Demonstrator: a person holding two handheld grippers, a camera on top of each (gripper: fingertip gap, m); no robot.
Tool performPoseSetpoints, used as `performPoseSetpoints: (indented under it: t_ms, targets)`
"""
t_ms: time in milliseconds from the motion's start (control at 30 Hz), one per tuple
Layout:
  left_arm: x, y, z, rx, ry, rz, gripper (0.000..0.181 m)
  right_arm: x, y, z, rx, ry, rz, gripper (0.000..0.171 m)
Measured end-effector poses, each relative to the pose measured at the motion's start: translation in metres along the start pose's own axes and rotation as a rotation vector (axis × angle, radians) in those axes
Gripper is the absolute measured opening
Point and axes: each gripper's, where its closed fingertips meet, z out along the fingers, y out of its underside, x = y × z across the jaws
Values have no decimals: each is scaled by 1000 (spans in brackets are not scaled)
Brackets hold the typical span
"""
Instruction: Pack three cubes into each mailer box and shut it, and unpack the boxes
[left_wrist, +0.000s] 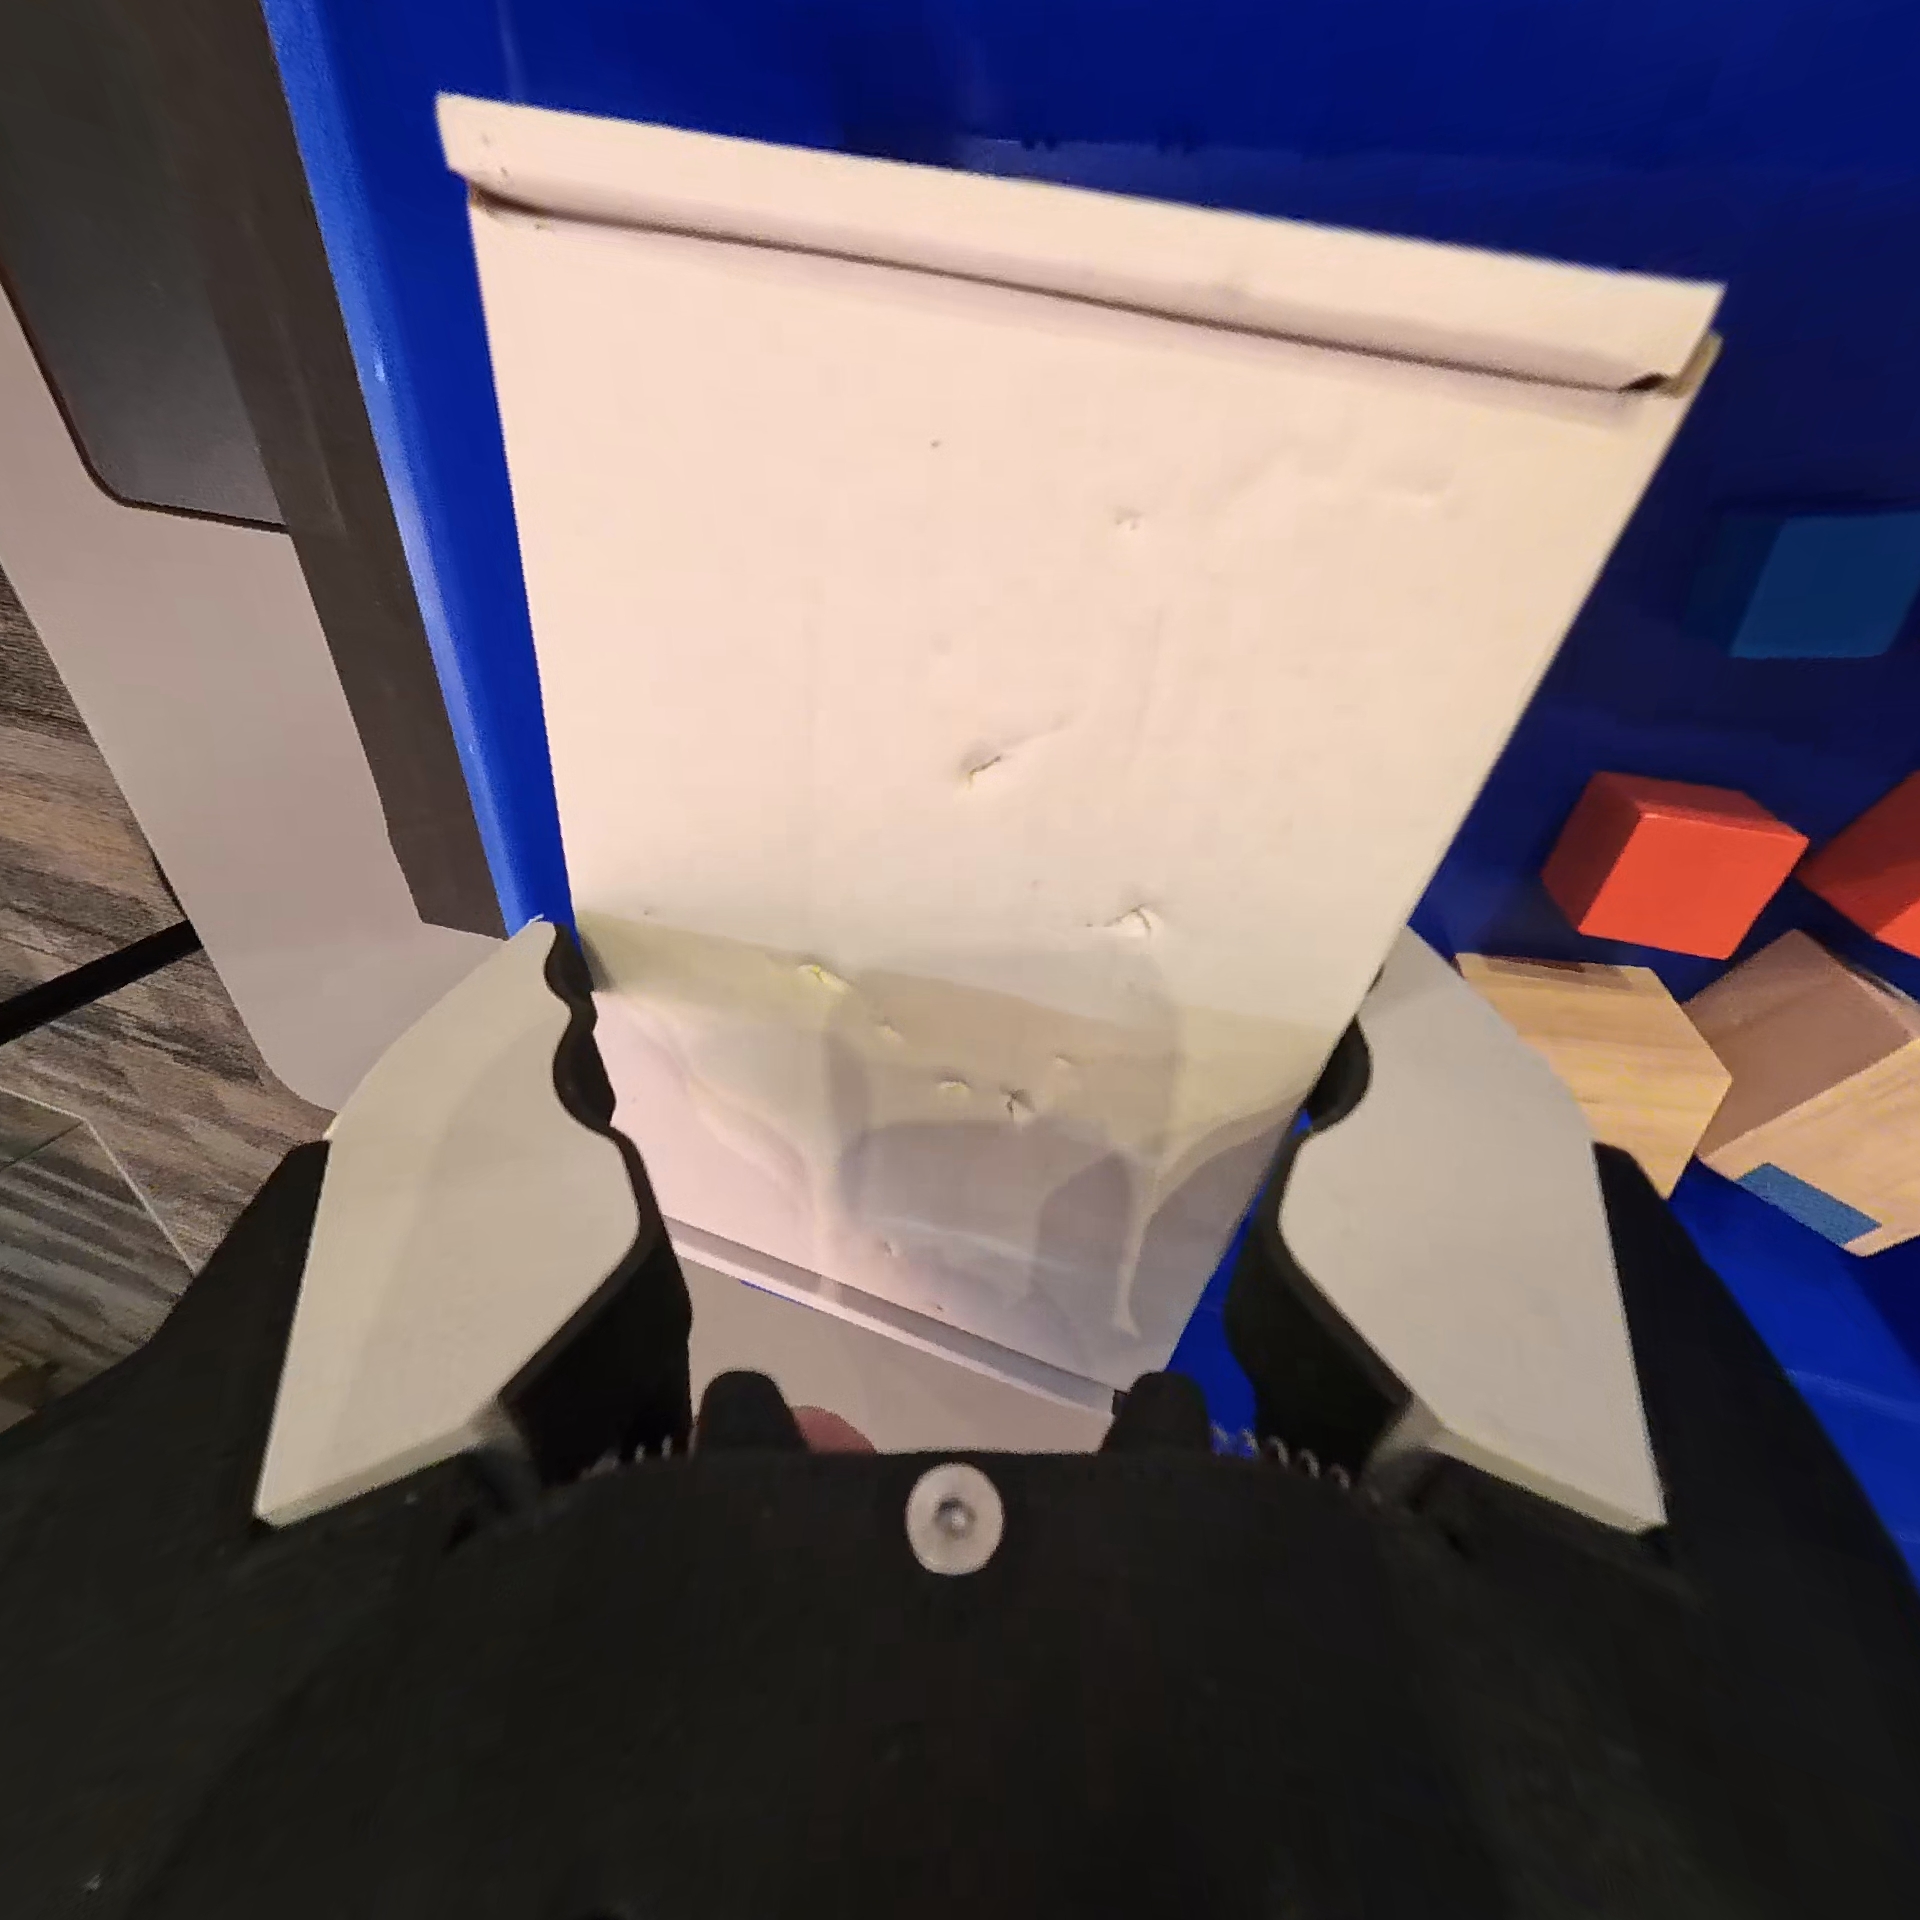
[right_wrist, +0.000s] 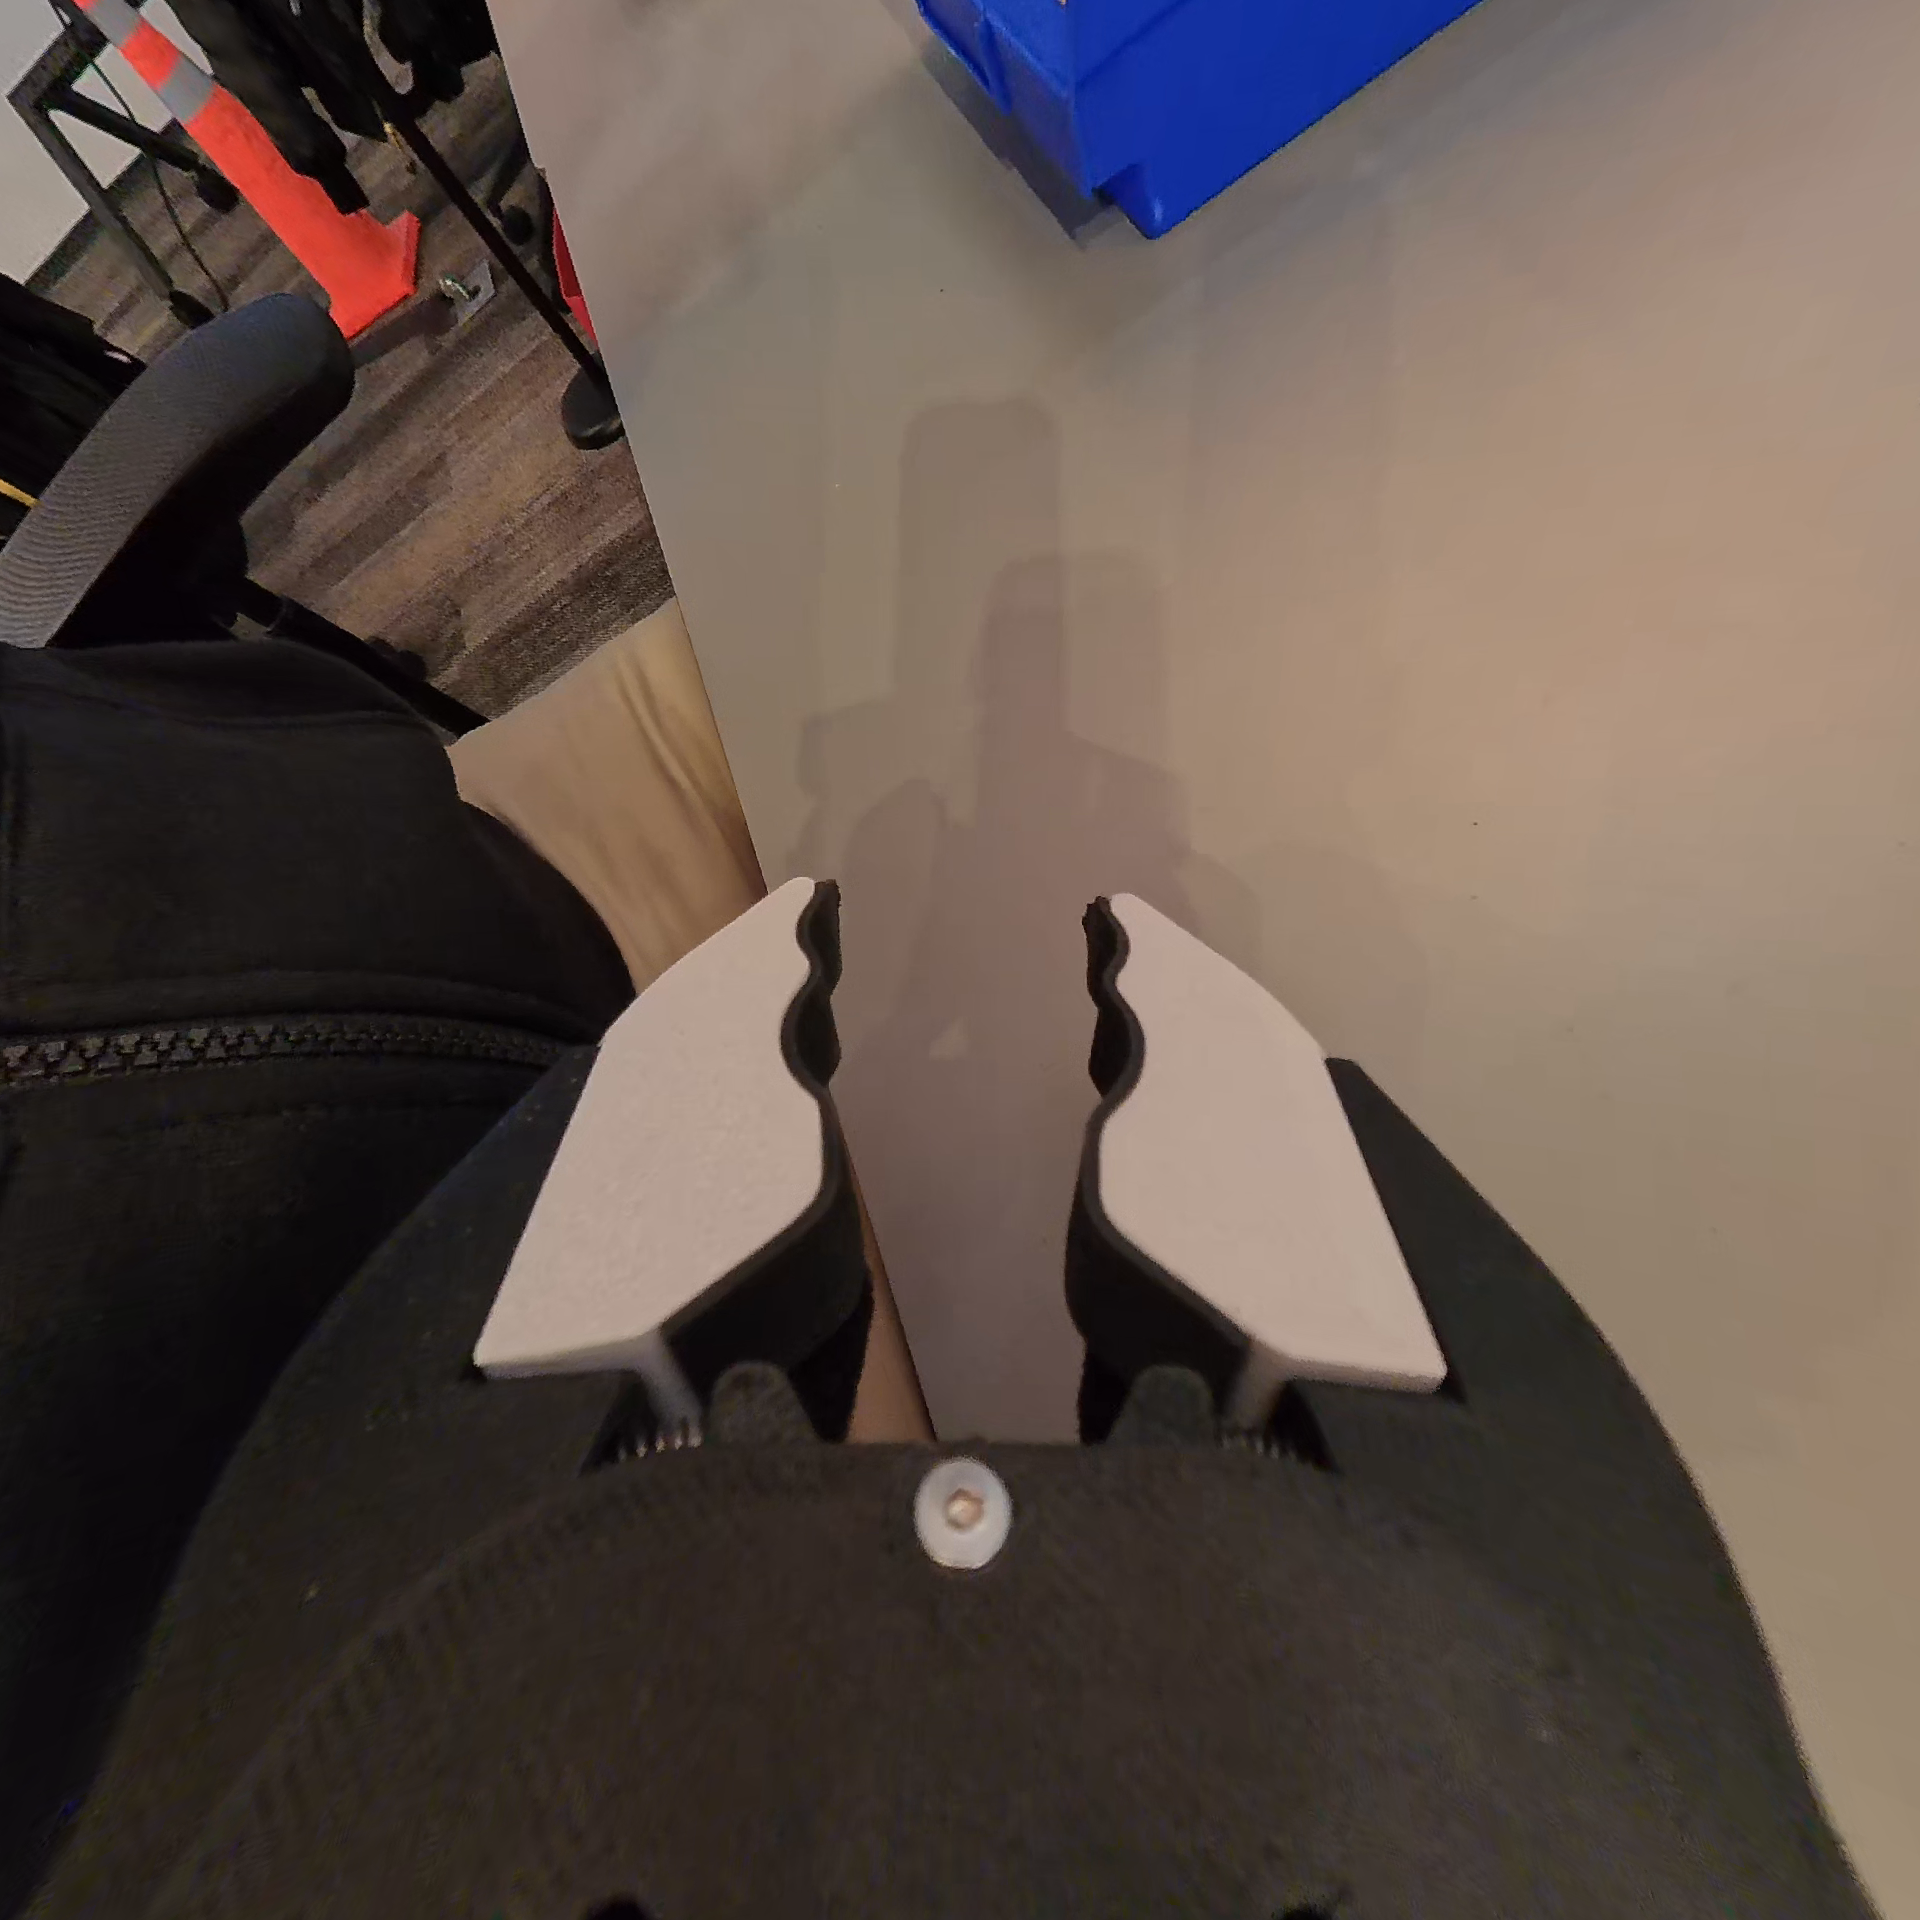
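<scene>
Cardboard fills the left wrist view: a white mailer box (left_wrist: 997, 665), lid shut, sits between the fingers of the left hand-held gripper (left_wrist: 977, 987) and stretches forward from them. The jaws are spread wide, and both pads meet the box's side edges, so the gripper appears to clamp it across its width. The box hangs over a blue bin (left_wrist: 1558, 135), probably on its way in or out. Its front flap lies folded down at the far end, and its top is dented and scuffed. To the right of the gripper, inside the bin, lie loose cubes: a red cube (left_wrist: 1673, 862), a blue cube (left_wrist: 1808, 597) farther ahead, and two plain wooden cubes (left_wrist: 1704, 1070) nearest the right finger. Loose cubes beside a shut box suggest that packing or unpacking is only partly done. Left of the gripper a strip of grey surface (left_wrist: 208, 779) and some floor show.

In the right wrist view, the right hand-held gripper (right_wrist: 961, 914) is parted about halfway and holds nothing. It hovers over the bare surface (right_wrist: 1455, 727), near the edge by the person's dark jacket (right_wrist: 260, 935), likely waiting its turn. The bin (right_wrist: 1195, 94) lies well ahead and slightly right. An orange cone (right_wrist: 291, 197) and a chair (right_wrist: 156, 457) stand off to the left on the floor.
</scene>
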Motion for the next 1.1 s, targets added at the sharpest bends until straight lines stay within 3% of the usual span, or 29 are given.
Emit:
performPoseSetpoints:
  t_ms: [300, 667, 833, 1100]
  targets:
    - [-8, 5, -27, 59, -72, -74, 130, 0, -1, 0, 1, -1, 0, 45]
    - [7, -17, -109, 146, -122, -121, 130, 1, -7, -6, 35, 30, -27, 45]
    - [30, -76, -137, 184, -97, -77, 130, 1, -15, -13, 81, 52, -41, 45]
    - [98, -215, -133, 199, 23, 58, 129, -1, -21, -23, 119, 91, -86, 44]
